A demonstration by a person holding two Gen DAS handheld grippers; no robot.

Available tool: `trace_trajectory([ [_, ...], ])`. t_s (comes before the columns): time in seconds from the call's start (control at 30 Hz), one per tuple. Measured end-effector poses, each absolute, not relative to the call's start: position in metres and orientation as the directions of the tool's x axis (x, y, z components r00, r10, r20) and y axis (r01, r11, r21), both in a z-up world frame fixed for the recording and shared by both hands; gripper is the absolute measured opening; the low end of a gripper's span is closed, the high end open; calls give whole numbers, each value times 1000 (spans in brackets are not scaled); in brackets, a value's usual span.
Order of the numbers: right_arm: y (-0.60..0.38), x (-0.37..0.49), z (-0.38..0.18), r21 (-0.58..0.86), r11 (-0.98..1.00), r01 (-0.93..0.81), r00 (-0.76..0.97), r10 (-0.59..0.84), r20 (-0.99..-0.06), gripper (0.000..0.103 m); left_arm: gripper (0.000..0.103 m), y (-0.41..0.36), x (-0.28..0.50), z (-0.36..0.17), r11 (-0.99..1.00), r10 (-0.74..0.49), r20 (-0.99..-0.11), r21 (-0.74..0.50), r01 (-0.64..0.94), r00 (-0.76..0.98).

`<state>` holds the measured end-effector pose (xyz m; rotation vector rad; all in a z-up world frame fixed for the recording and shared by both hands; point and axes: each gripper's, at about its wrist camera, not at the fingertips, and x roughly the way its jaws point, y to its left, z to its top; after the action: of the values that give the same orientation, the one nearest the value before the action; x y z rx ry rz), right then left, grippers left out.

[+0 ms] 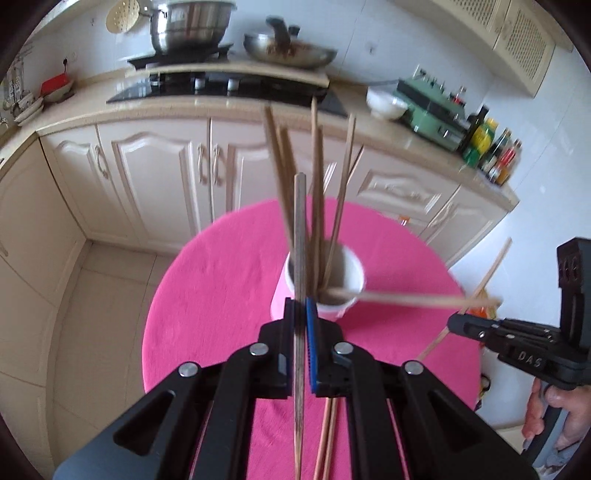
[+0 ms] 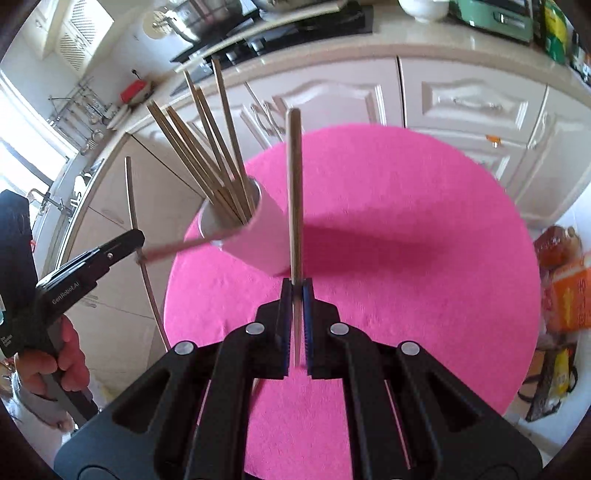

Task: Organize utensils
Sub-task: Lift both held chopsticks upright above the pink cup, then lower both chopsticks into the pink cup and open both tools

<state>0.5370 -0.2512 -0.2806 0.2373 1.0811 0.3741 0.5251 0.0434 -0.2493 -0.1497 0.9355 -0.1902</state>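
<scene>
A pink cup (image 1: pixel 280 299) (image 2: pixel 266 236) stands on the round pink table (image 1: pixel 221 277) (image 2: pixel 406 240) with several wooden chopsticks (image 1: pixel 317 173) (image 2: pixel 207 147) fanning out of it. One chopstick (image 1: pixel 406 298) leans low over its rim toward the near side. My left gripper (image 1: pixel 300 310) (image 2: pixel 136 240) is shut on a dark chopstick (image 1: pixel 300 229) (image 2: pixel 130 192), held above the table just short of the cup. My right gripper (image 2: pixel 294 291) (image 1: pixel 452 323) is shut on a light chopstick (image 2: pixel 294 184) (image 1: pixel 495 266), to the right of the cup. Two more chopsticks (image 1: pixel 328 443) lie under my left gripper.
Cream cabinets (image 1: pixel 159 177) and a counter with a hob (image 1: pixel 221 88), a steel pot (image 1: pixel 192 26), a wok (image 1: pixel 288 51) and bottles (image 1: pixel 491 147) run behind the table. Bags and a box (image 2: pixel 565 295) stand on the floor to the right. A person's hand (image 1: pixel 554 413) holds each handle.
</scene>
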Motion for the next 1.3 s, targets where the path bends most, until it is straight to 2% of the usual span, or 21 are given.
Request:
trace_trajectory([
  [0.3, -246, 551, -232, 340, 906, -252, 510, 423, -749, 6, 6, 44, 537, -193, 956, -274, -644, -265, 128, 715],
  [0.57, -237, 571, -186, 291, 905, -312, 582, 424, -694, 6, 6, 31, 558, -161, 952, -284, -499, -247, 180, 819],
  [0.87, -225, 585, -164, 291, 891, -348, 603, 450, -659, 6, 6, 22, 586, -175, 964, -246, -457, -206, 167, 855],
  [1.1, -212, 594, -189, 288, 895, -341, 568, 440, -696, 6, 6, 17, 600, -206, 972, -223, -452, -171, 161, 864],
  [1.3, -206, 597, -211, 279, 902, -330, 544, 423, -725, 6, 6, 15, 603, -227, 975, -219, -492, -136, 175, 842],
])
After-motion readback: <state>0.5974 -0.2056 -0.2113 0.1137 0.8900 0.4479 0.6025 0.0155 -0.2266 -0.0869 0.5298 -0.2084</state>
